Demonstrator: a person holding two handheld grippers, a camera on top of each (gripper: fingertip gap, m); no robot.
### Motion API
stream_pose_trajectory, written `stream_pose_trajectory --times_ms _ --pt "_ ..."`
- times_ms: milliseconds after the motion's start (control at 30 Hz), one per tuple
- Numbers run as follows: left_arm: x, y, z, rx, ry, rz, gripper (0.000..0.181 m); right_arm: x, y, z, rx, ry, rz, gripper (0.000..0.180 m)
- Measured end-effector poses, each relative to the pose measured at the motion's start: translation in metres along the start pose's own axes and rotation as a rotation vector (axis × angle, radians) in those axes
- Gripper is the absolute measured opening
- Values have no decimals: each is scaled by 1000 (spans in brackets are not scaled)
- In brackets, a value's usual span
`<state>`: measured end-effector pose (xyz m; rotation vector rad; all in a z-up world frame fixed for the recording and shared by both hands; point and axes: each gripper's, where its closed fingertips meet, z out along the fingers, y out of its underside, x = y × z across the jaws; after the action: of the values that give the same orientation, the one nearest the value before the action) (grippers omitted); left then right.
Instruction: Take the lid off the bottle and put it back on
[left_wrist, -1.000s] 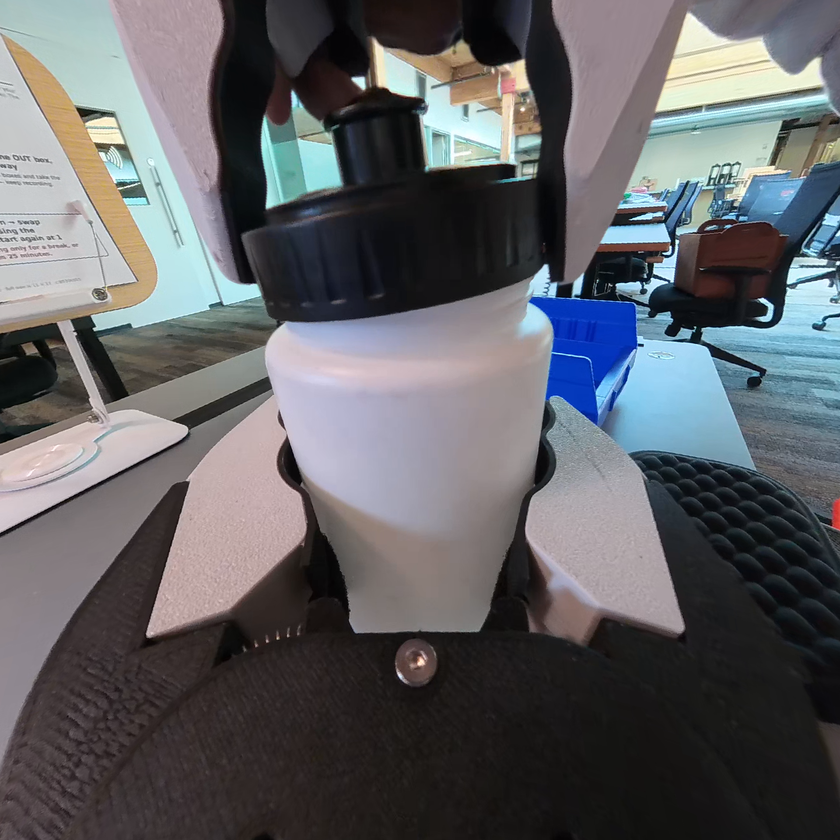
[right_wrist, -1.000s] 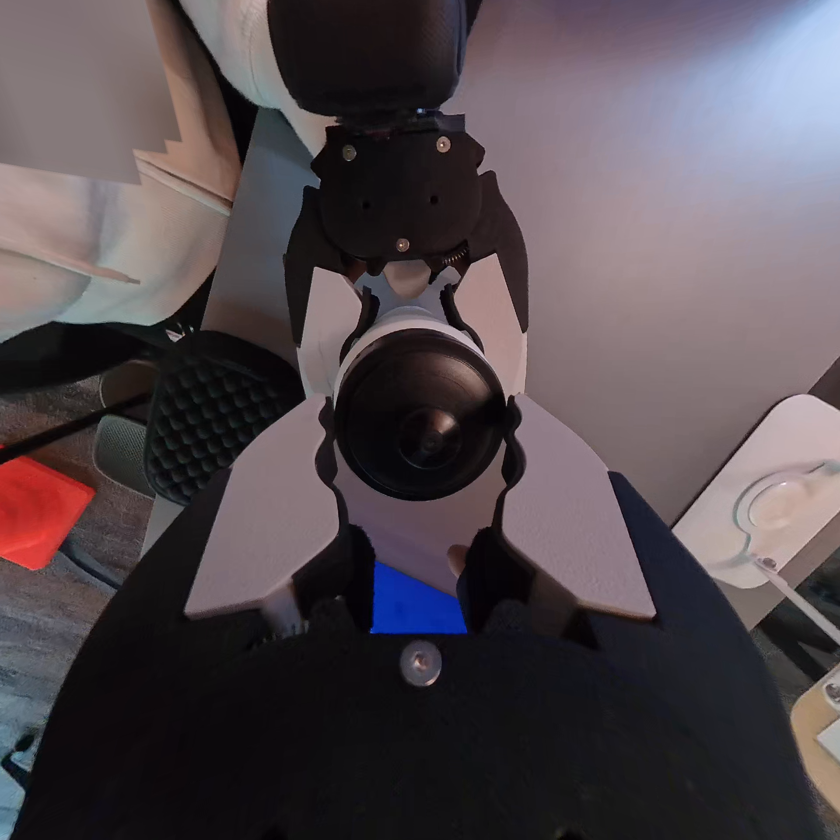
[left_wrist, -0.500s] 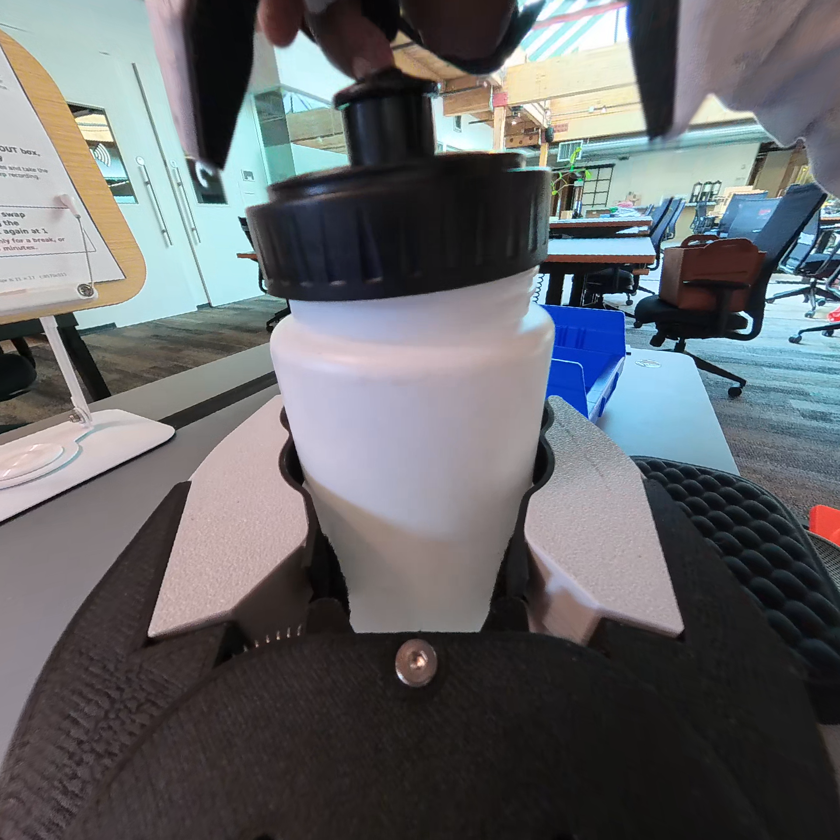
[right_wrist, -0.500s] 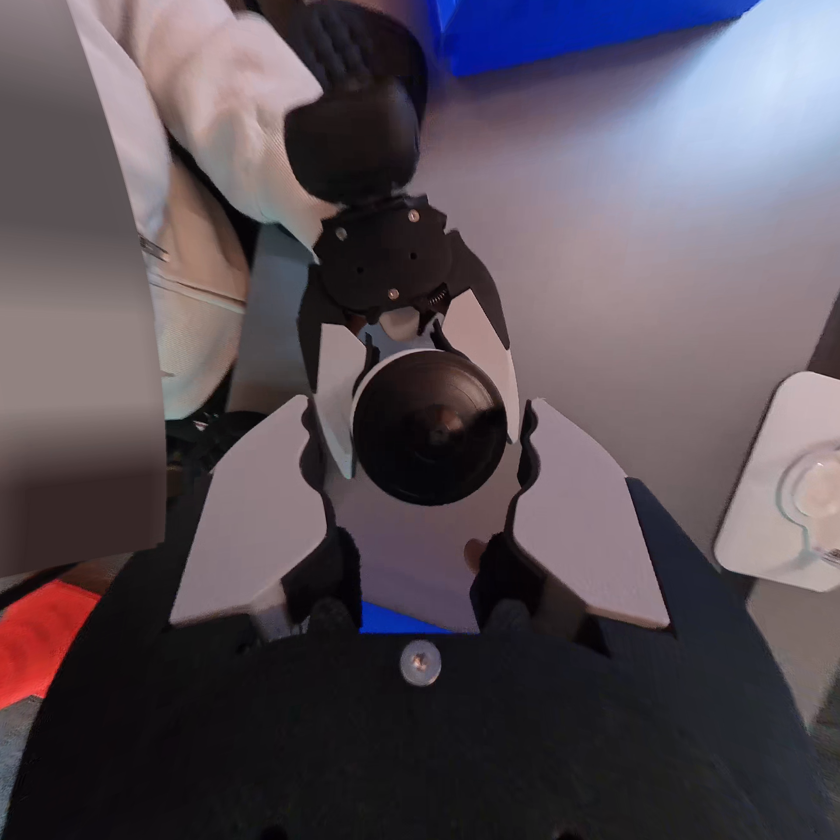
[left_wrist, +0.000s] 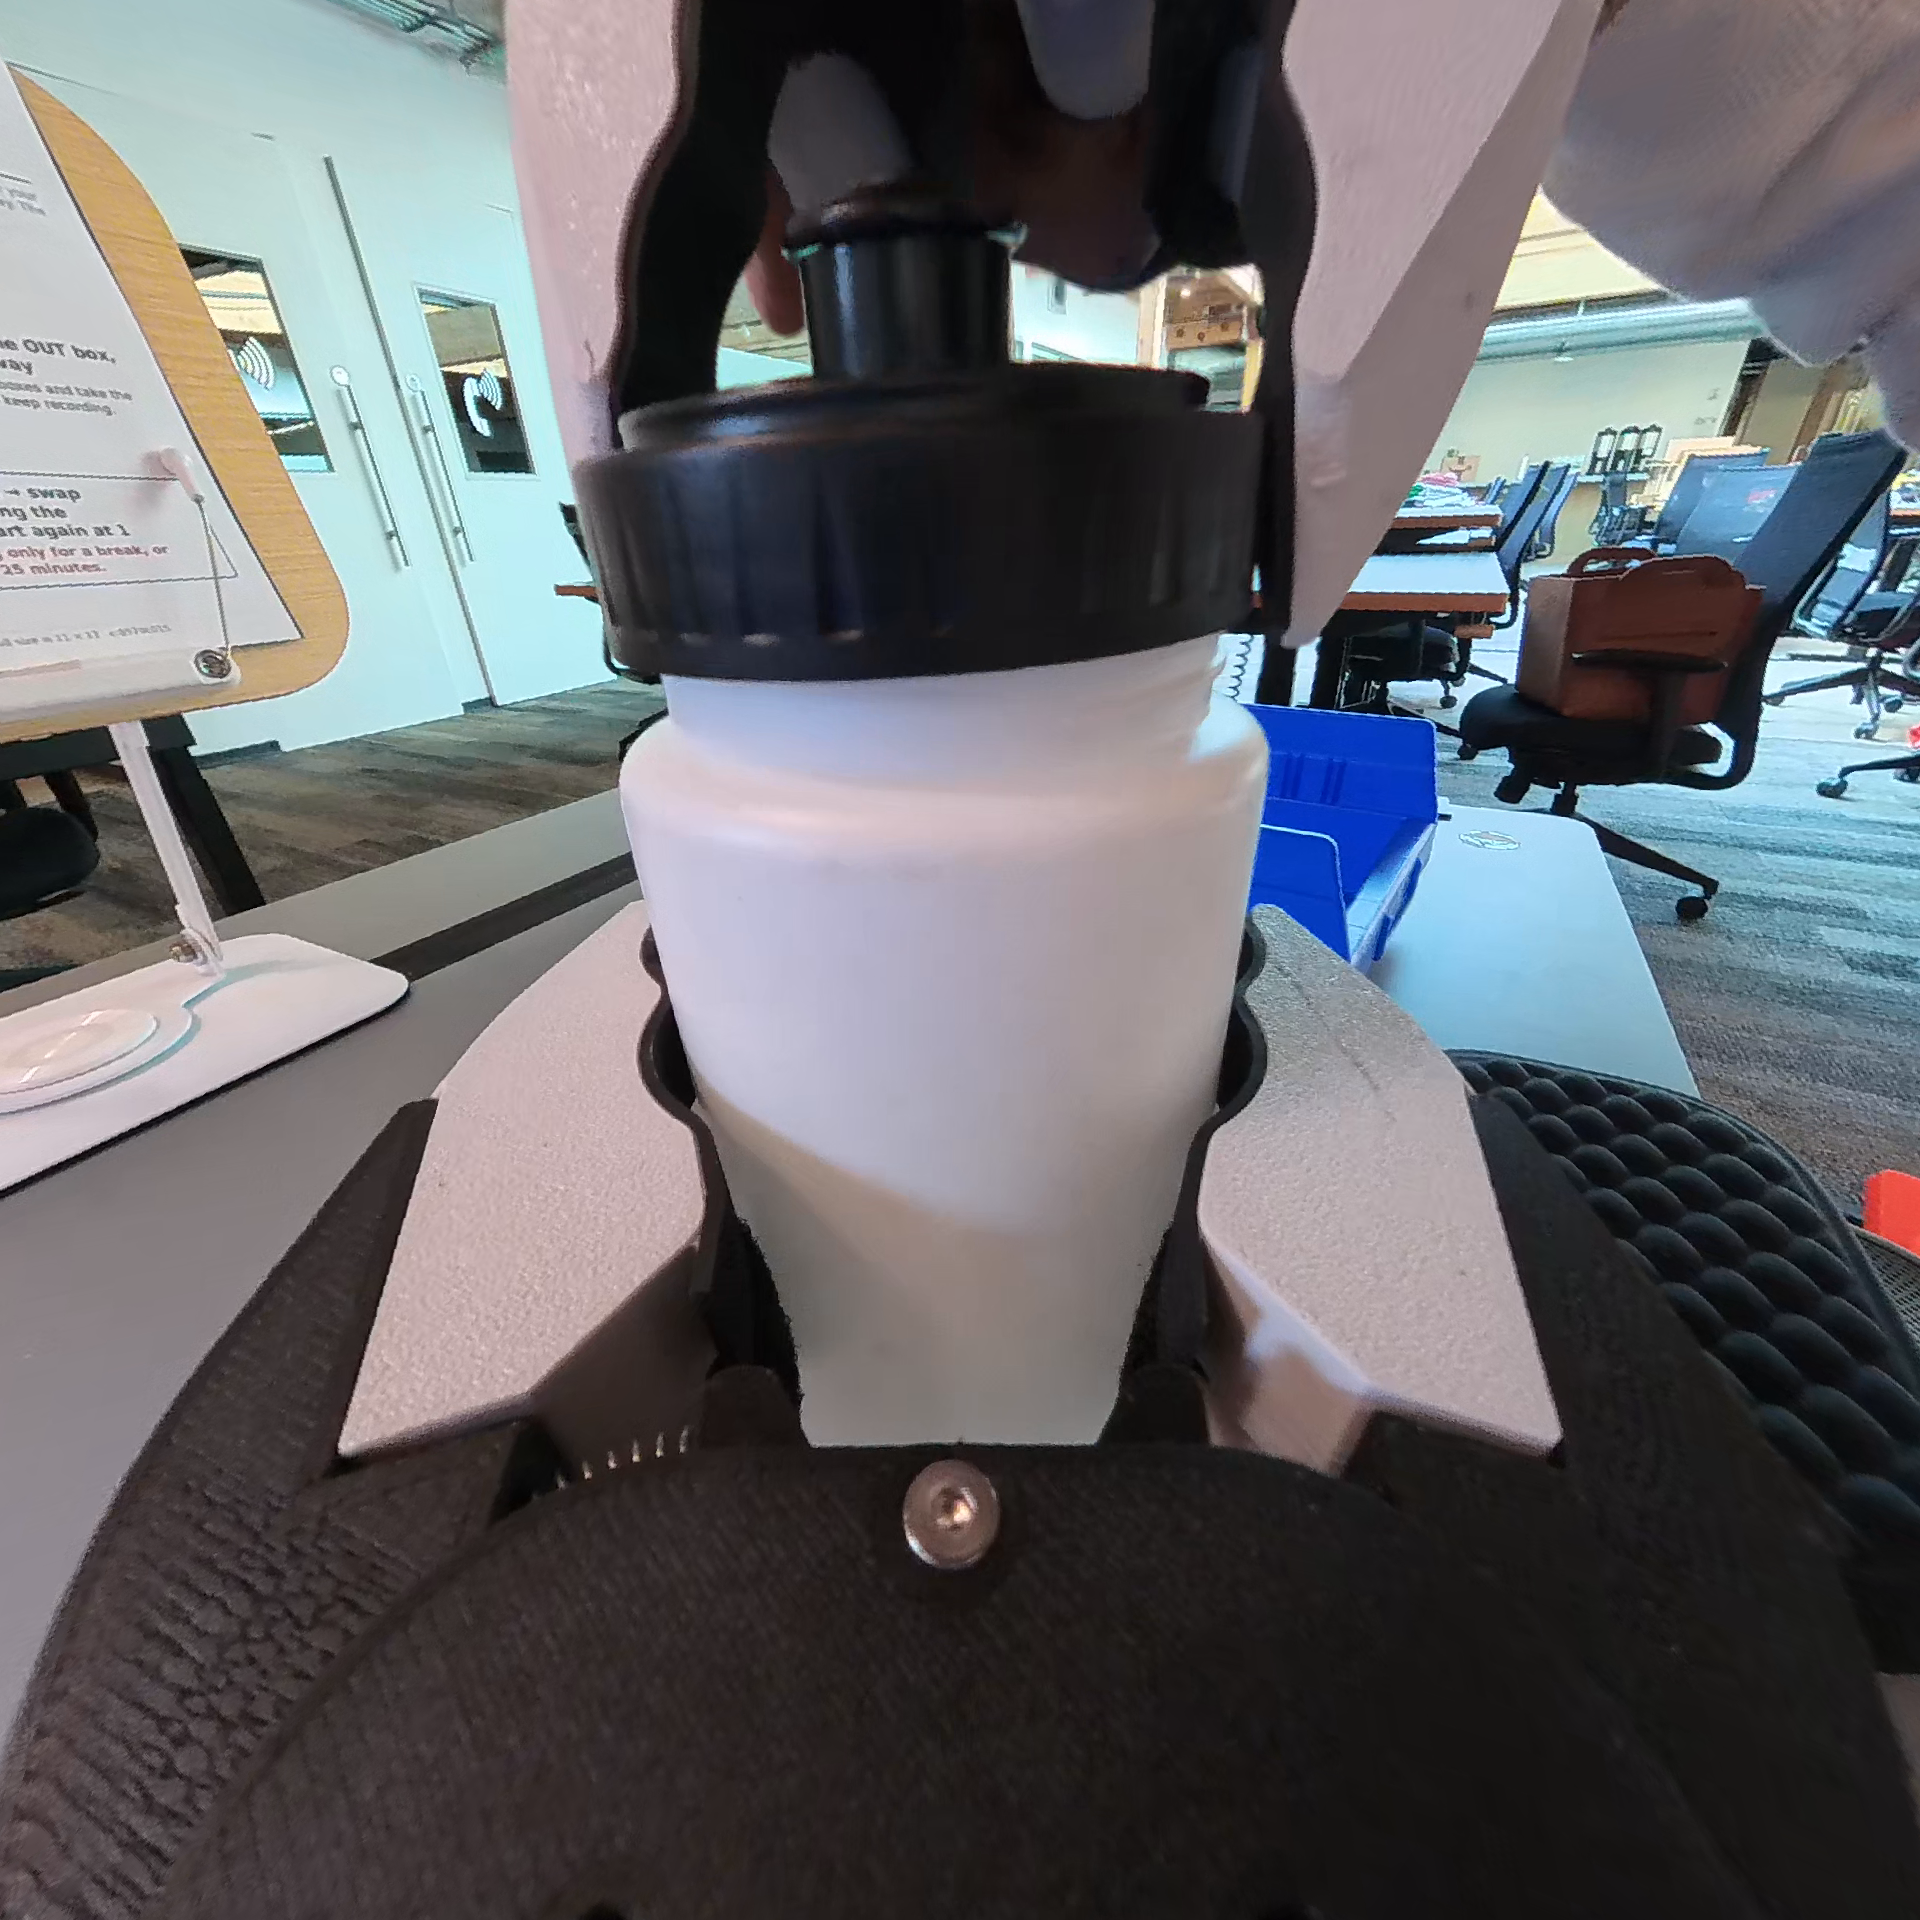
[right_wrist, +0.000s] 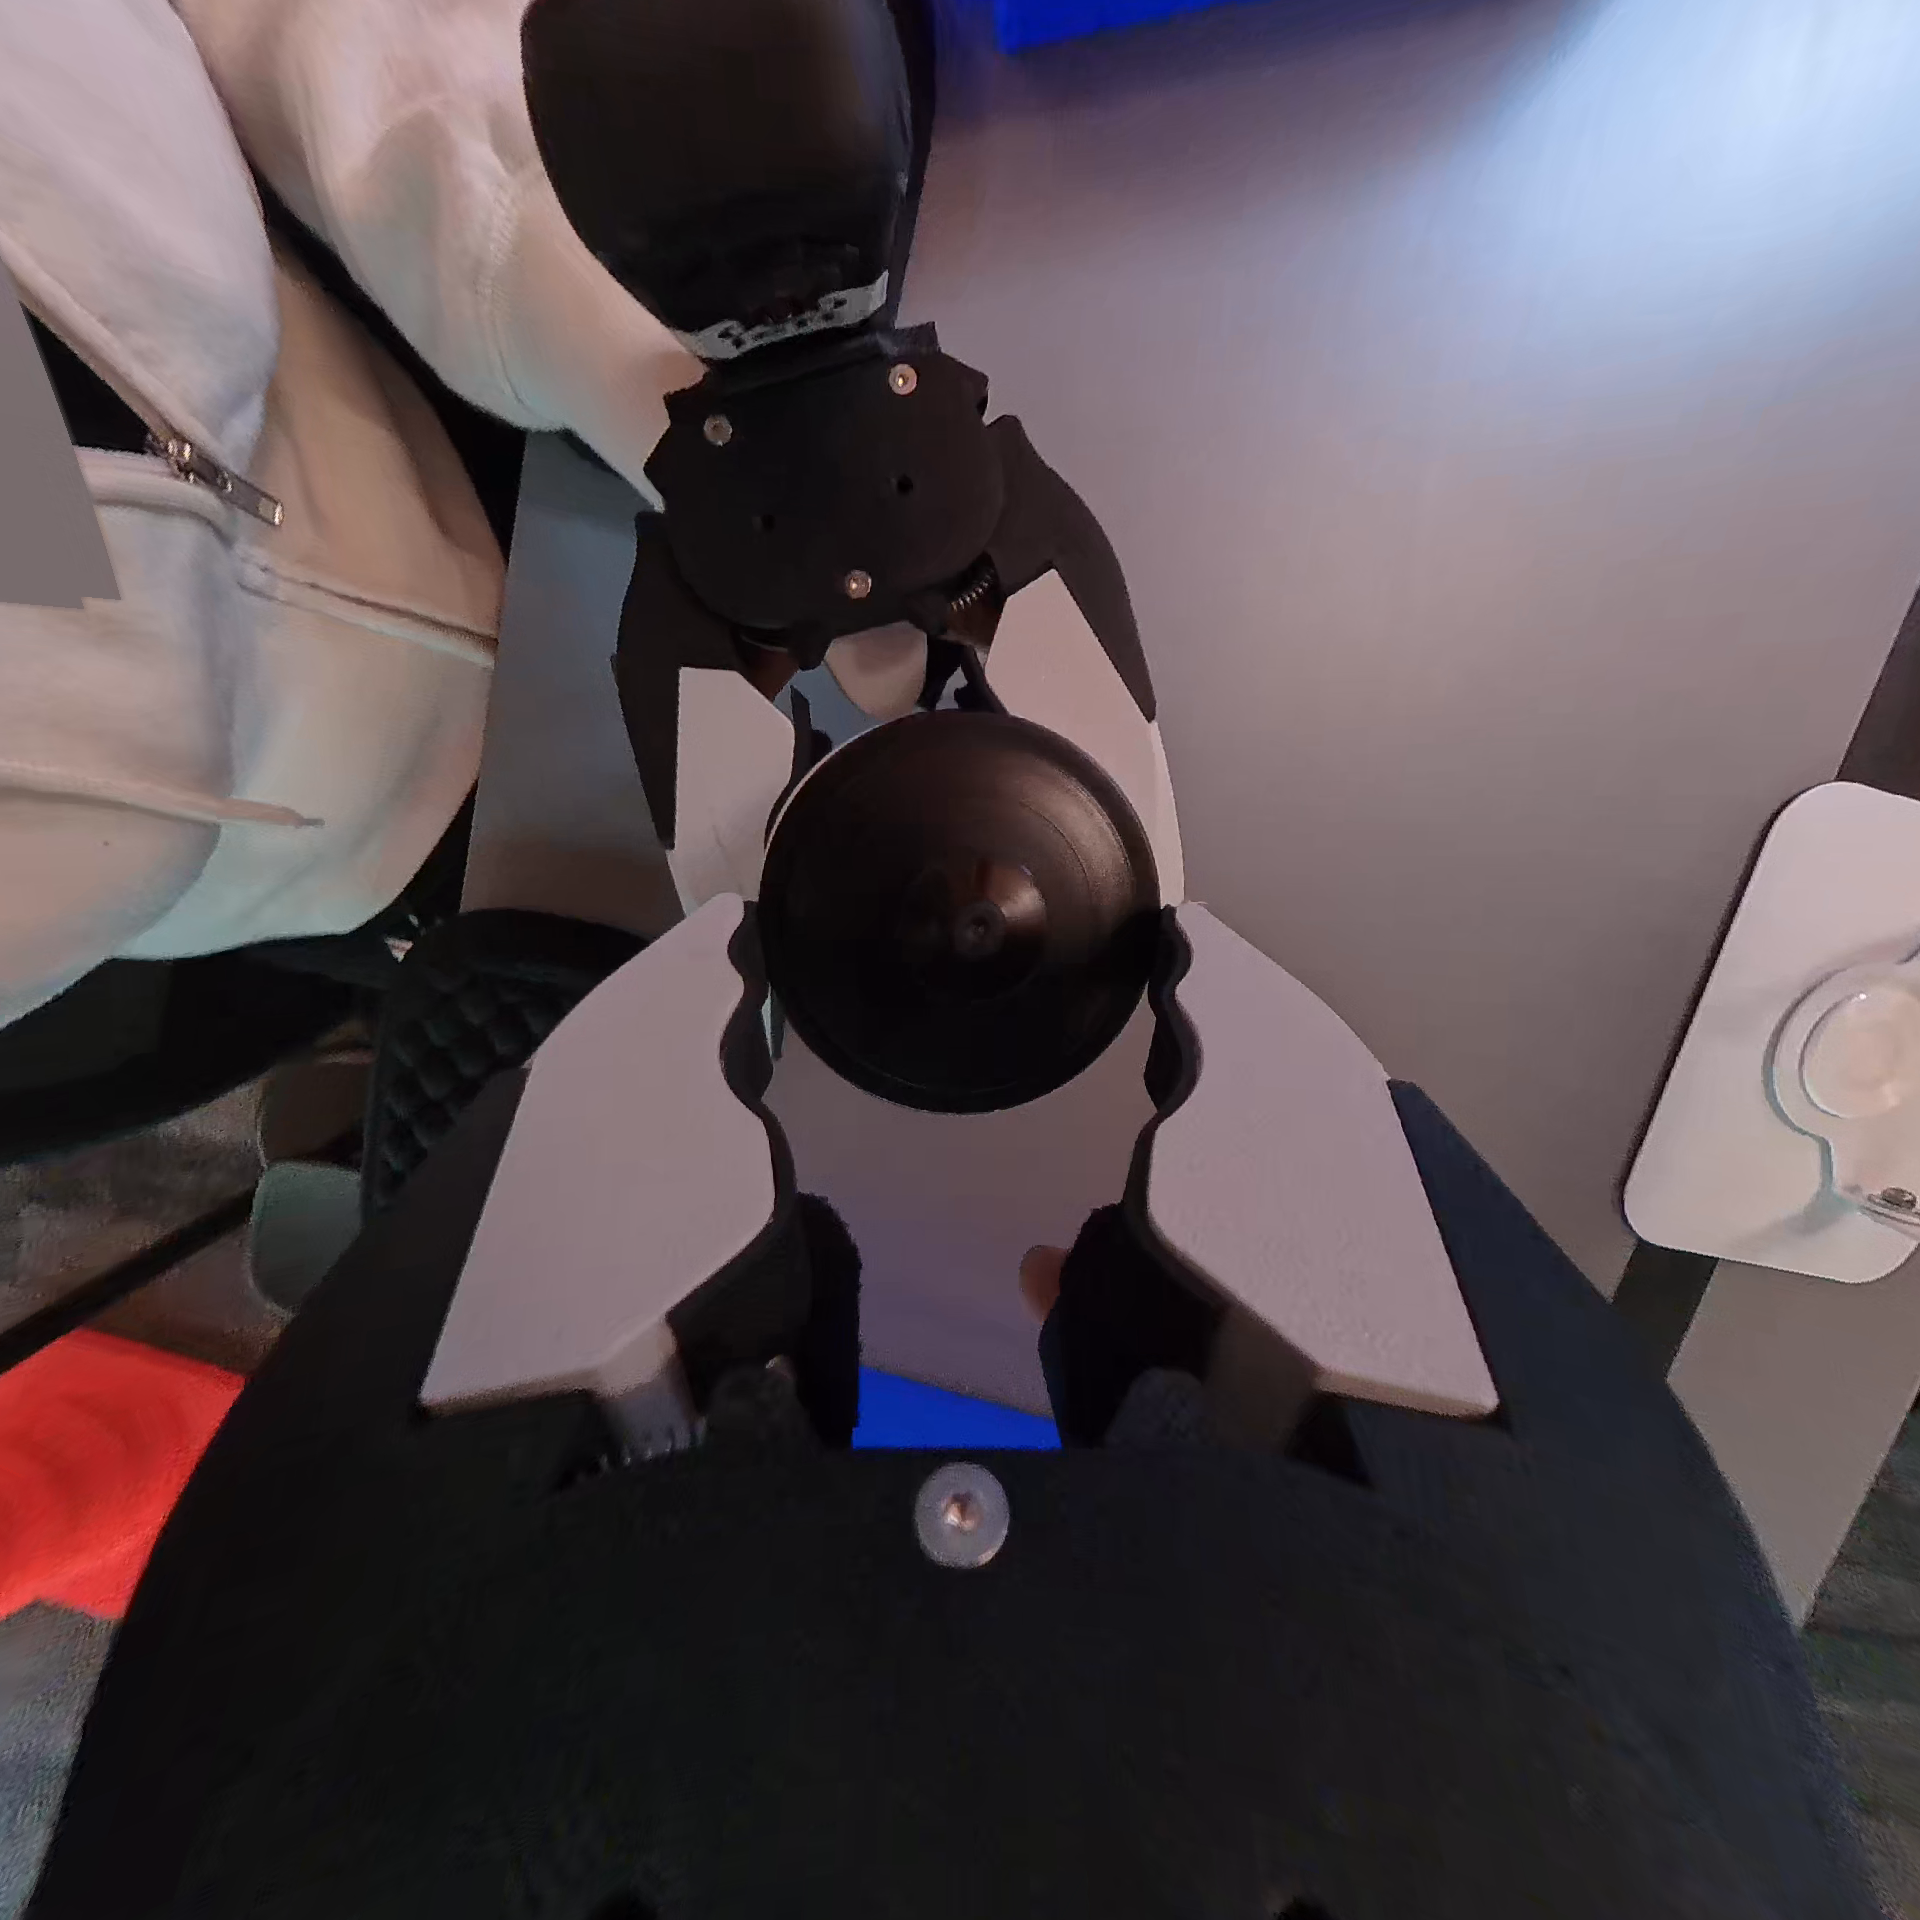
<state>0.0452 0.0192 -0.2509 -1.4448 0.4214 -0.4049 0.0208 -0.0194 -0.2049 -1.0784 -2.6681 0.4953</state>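
White bottle (left_wrist: 940, 966) held upright above grey table (left_wrist: 156, 1278), clamped at body by left gripper (left_wrist: 945, 1049), jaws closed on it. Black lid (left_wrist: 925, 561) seated on bottle neck, flanked from above by right gripper (right_wrist: 961, 914); fingertips at lid rim, firm grip cannot be told. Blue bin (left_wrist: 1340, 831) seen just behind bottle

left view sideways, right view overhead, both close on bottle (left_wrist: 940, 935).

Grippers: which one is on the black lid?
The right gripper: it pinches the black lid from above. The left gripper clamps the white bottle body lower down.
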Motion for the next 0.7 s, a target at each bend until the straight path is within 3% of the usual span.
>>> stream_pose_trajectory --times_ms 233,433,500,567,700 --pt "-2 1 1 -15 -22 -1 99 2 1 0 41 60 89 73" --pt "-2 1 2 -14 -30 6 100 1 3 0 -8 182 301 72" --pt "-1 1 2 -13 -24 4 100 0 7 1 -63 210 226 75" --pt "0 1 2 -10 -13 3 100 -4 4 2 -75 148 124 110" --pt "1 0 1 -5 1 4 100 -2 -15 -14 -7 54 -247 95"
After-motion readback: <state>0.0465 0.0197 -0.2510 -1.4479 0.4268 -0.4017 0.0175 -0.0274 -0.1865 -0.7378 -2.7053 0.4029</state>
